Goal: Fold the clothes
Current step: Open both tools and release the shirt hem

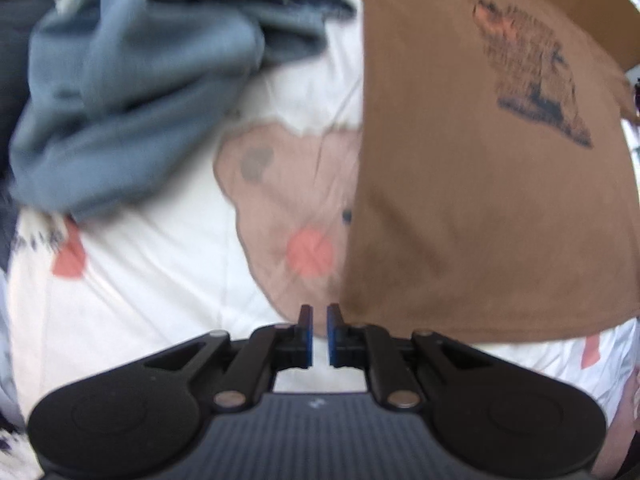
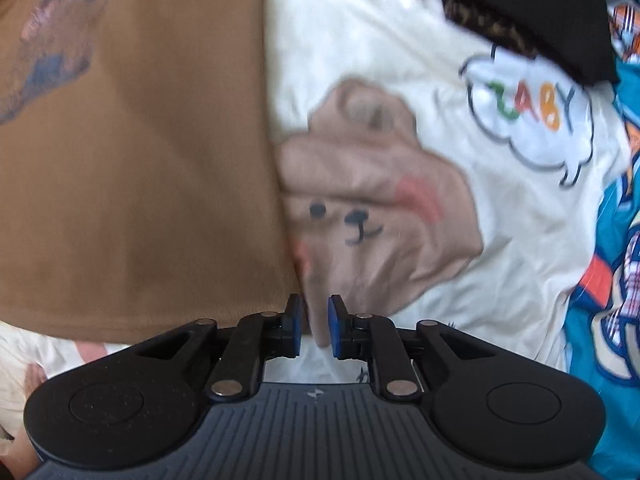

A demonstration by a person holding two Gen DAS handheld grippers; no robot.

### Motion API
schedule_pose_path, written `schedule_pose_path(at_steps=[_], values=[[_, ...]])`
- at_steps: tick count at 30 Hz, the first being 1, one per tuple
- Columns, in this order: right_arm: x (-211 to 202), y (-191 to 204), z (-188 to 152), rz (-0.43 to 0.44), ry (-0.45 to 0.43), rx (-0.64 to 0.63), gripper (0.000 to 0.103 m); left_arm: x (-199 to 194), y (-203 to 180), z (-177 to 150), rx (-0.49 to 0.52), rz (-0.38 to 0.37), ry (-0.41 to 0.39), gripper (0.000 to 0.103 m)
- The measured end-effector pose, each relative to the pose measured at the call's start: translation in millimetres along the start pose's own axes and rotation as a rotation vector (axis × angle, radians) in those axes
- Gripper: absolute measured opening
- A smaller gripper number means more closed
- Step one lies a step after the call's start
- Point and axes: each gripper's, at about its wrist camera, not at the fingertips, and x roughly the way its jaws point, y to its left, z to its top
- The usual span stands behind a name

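In the left wrist view a crumpled blue-grey garment [image 1: 132,80] is seen heaped well ahead and to the left of the left gripper [image 1: 319,316]. Its jaws stand a narrow gap apart, with nothing seen between them. Ahead and to their right a brown T-shirt [image 1: 480,200] is laid flat on a white bedcover with a bear print [image 1: 160,280], its straight side edge running forward from just beside the right jaw.

In the right wrist view the same shirt lies left of the right gripper [image 2: 311,314], whose jaws are likewise slightly parted and empty; a black garment [image 2: 532,8] lies far ahead to the right.

The shirt appears narrowed to a long panel with a faded chest print. A lengthwise fold is judged done; a crosswise fold, hem to collar, may be called for.
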Motion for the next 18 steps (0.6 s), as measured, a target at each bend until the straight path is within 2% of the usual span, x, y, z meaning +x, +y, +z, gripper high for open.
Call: schedule_pose_path(at_steps=[1,4,7,11,15,18], values=[[-5,1,0,0.0,-0.026,-0.014,0.028,-5,-2,4,0.006,0.0,-0.021,0.008],[-18,6,1,0.058,-0.113,-0.031,0.028,0,-12,6,0.003,0.002,-0.03,0.008],[-21,13,3,0.121,-0.155,-0.016,0.028,7,-22,6,-0.001,0.004,-0.033,0.008],[-16,26,-3,0.166,-0.175,-0.023,0.028,16,-35,8,-0.007,0.007,-0.038,0.009],[-6,22,-7,0.164,-0.189,-0.007,0.028,25,-48,9,-0.013,0.01,-0.042,0.01],[4,18,-7,0.157,-0.202,0.007,0.028,38,-42,4,-0.03,0.04,-0.01,0.01]])
